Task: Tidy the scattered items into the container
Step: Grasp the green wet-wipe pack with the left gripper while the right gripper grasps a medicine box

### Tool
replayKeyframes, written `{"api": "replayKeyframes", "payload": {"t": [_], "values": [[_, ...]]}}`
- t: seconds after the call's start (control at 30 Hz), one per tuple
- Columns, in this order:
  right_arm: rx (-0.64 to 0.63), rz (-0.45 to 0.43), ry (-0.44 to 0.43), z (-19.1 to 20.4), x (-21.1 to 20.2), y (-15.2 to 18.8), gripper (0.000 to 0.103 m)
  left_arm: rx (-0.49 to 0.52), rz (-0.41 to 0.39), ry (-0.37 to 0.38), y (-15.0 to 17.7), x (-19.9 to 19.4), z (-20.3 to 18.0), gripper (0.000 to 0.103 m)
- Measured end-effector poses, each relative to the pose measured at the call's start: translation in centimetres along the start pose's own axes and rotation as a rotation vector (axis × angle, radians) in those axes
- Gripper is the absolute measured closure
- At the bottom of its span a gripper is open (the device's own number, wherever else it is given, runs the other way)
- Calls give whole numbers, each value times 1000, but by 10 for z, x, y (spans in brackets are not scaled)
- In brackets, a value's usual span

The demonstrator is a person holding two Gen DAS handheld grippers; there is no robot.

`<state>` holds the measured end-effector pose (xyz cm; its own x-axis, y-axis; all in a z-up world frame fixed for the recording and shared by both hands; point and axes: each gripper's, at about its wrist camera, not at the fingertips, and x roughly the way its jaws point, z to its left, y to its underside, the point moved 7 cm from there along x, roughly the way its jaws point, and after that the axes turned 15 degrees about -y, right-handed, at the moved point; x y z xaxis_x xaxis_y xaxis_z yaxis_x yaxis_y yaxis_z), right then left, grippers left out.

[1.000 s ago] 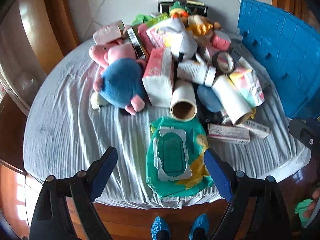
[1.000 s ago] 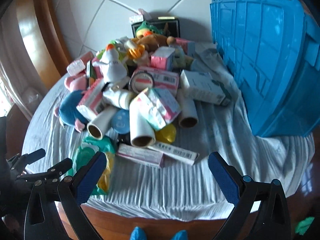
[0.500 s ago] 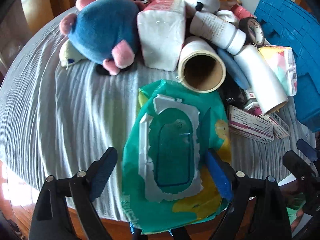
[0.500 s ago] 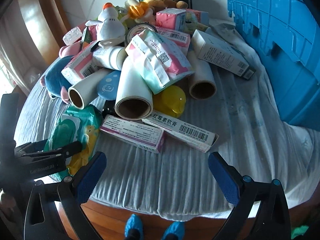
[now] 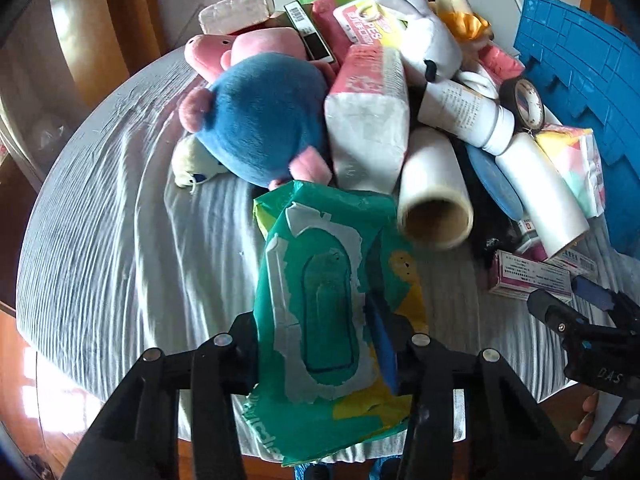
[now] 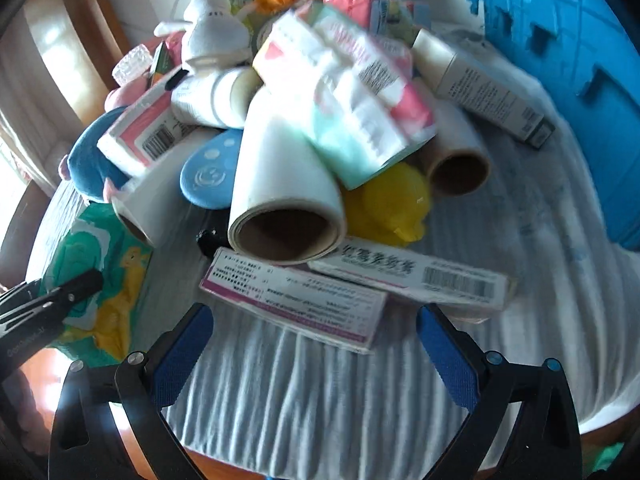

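Note:
My left gripper (image 5: 320, 344) is shut on a green and yellow wet-wipes pack (image 5: 328, 320), which bulges between the fingers at the table's near edge. The pack also shows at the left of the right wrist view (image 6: 100, 264). My right gripper (image 6: 312, 352) is open, just in front of a white and purple medicine box (image 6: 296, 300), with a longer white box (image 6: 412, 276) behind it. The blue container (image 6: 568, 80) stands at the right, also seen in the left wrist view (image 5: 580, 80).
A pile covers the round table's grey cloth (image 5: 120, 240): a blue and pink plush (image 5: 260, 120), tissue packs (image 5: 368, 120), white rolls (image 6: 284, 184), a white bottle (image 5: 464, 112), a tape roll (image 5: 524, 104), a yellow toy (image 6: 392, 200), a white plush (image 6: 212, 36).
My left gripper has closed on the wipes pack, which was lying flat between open fingers. My right gripper has moved in closer to the medicine boxes.

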<state>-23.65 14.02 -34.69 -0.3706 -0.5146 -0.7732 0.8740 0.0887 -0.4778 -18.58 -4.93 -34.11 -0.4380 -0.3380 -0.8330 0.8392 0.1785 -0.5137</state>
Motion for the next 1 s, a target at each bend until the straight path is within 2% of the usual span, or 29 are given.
{"api": "replayKeyframes", "payload": {"t": [0.03, 0.17, 0.2, 0.27, 0.33, 0.37, 0.43, 0.47, 0.53, 0.57, 0.6, 0.63, 0.67, 0.7, 0.77, 0.87, 0.93, 0.97, 1.0], "values": [[-2, 16, -10, 6, 2, 2, 0, -3, 3, 9, 2, -1, 1, 70], [0, 81, -99, 34, 0, 12, 1, -15, 11, 28, 13, -3, 0, 69], [-4, 89, -95, 37, -3, 13, 6, -27, 21, 37, 15, -2, 1, 68], [-8, 82, -73, 35, -9, 10, 13, -55, 51, 49, 0, 8, 6, 61], [-17, 73, -39, 30, -13, 4, 14, -65, 82, 53, -3, 15, 8, 47], [-29, 62, -16, 27, -16, 0, 14, -65, 94, 60, -1, 18, 8, 45], [-54, 45, 9, 24, -19, -8, 9, -73, 115, 91, 2, 21, 6, 35], [-63, 42, 10, 24, -19, -11, 1, -75, 131, 105, 3, 24, 4, 34], [-68, 50, 7, 22, -14, -14, 0, -79, 140, 127, 5, 27, -1, 28], [-64, 68, -4, 24, -10, -12, 2, -73, 133, 128, 5, 26, -3, 28], [-64, 85, -13, 27, -7, -8, 12, -62, 130, 127, 5, 25, -6, 30], [-83, 92, -8, 33, -8, -6, 23, -55, 121, 123, 6, 23, -7, 41], [-102, 108, -6, 40, -10, -3, 33, -51, 108, 118, 6, 19, -7, 46], [-110, 127, -2, 45, -10, 1, 34, -48, 99, 119, 7, 15, -7, 52], [-113, 161, -29, 54, -14, 7, 39, -41, 100, 115, 12, 11, -4, 55], [-118, 190, -75, 67, -22, 12, 41, -21, 99, 104, 22, 3, 1, 56], [-156, 158, -40, 71, -29, 6, 32, -12, 99, 108, 28, 0, 2, 56], [-176, 140, -17, 72, -31, 1, 23, -11, 102, 111, 30, 0, 1, 55], [-190, 130, -5, 73, -31, -4, 22, -18, 105, 108, 31, 1, 1, 52]]}}
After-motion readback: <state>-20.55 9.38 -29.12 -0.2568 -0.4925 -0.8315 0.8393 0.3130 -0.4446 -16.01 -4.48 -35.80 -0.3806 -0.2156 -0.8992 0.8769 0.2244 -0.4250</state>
